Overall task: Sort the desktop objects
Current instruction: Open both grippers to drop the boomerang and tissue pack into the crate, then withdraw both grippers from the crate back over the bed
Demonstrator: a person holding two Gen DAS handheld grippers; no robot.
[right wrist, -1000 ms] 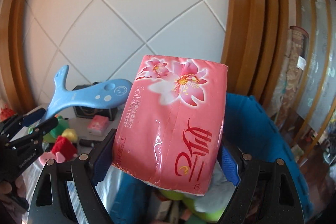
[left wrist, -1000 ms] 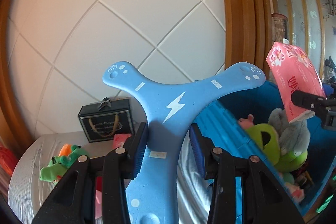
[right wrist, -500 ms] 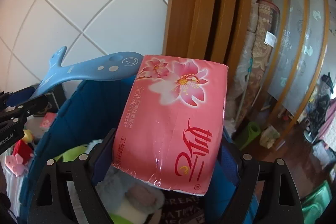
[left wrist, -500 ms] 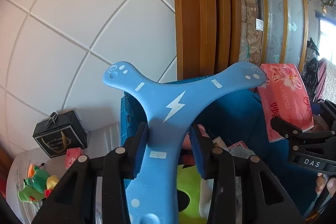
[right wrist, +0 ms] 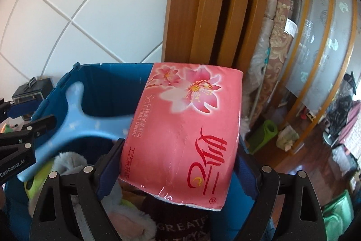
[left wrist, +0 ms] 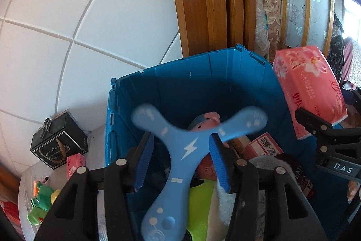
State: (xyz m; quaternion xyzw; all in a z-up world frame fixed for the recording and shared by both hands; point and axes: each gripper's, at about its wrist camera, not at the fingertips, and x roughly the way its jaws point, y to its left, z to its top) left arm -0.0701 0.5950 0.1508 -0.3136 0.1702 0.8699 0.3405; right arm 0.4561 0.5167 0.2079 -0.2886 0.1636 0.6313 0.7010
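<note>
Blue three-armed boomerang (left wrist: pixel 180 150): foam, white lightning bolt at its centre, motion-blurred, above the open blue storage bin (left wrist: pixel 203 83). It lies between the fingers of the left gripper (left wrist: pixel 179 160), whose jaws have just been opening; the blue pads (left wrist: pixel 144 162) stand clear of its stem on both sides, no longer pressing it.

Pink tissue pack (right wrist: pixel 187 132): flower print, red characters, plastic-wrapped. Pinched across its width by the right gripper (right wrist: pixel 178 164), jaws spread wide to fit it, held over the near right rim of the same bin.

Blue storage bin, contents: grey plush toy (right wrist: pixel 67 162), lime-green item (left wrist: pixel 200 207), pink-and-blue figure (left wrist: pixel 203 121), red barcoded carton (left wrist: pixel 262 147), dark printed fabric (right wrist: pixel 180 227).

Worktop (left wrist: pixel 94 150), left of bin: black gift box with bow (left wrist: pixel 58 139), small pink packet (left wrist: pixel 75 163) just in front of it, green toy (left wrist: pixel 41 204) nearer the edge.

Background: white tiled wall (left wrist: pixel 79 15), wooden door frame (left wrist: pixel 203 3).
</note>
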